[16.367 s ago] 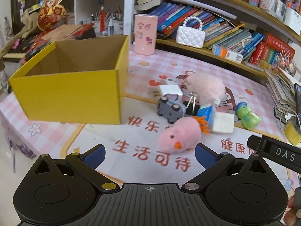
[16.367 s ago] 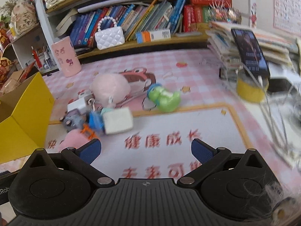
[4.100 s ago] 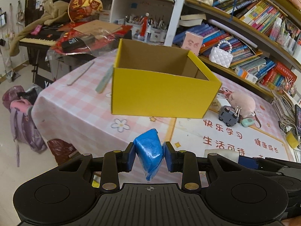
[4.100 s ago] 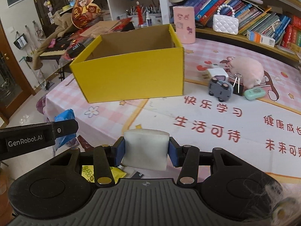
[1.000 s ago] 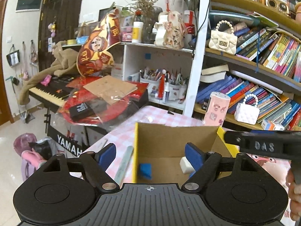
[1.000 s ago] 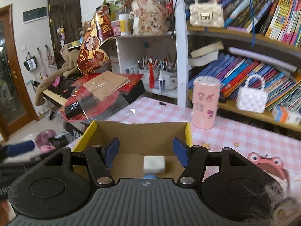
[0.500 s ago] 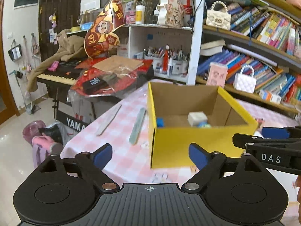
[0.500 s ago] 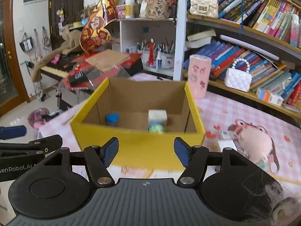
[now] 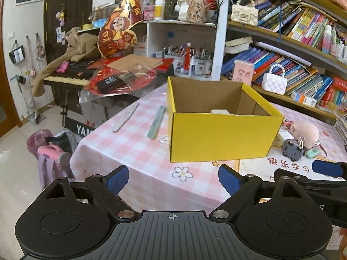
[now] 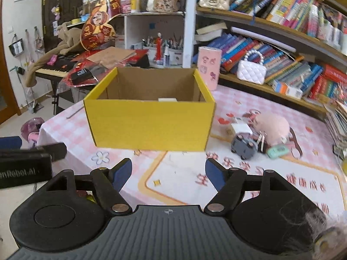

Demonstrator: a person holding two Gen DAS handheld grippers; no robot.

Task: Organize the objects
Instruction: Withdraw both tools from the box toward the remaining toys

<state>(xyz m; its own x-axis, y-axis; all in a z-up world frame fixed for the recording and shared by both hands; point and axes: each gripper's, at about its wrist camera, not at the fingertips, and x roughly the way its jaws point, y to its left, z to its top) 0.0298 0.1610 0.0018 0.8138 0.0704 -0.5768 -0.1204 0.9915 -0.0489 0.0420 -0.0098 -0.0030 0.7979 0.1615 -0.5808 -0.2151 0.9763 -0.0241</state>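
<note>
backing from yellow box (image 9: 219,136) | left hand-held gripper (image 9: 173,179) apart | right hand-held gripper (image 10: 168,174) opening, empty

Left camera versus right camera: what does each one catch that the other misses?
Only the left view shows the two flat sticks lying on the checked cloth left of the box, and the right claw's blue tip at its edge. Only the right view shows the white charger clearly and the left claw's arm poking in. Both show the yellow box with a white block peeking over its rim, the pink plush, the grey toy car, the bookshelves, and open, empty claws.
</note>
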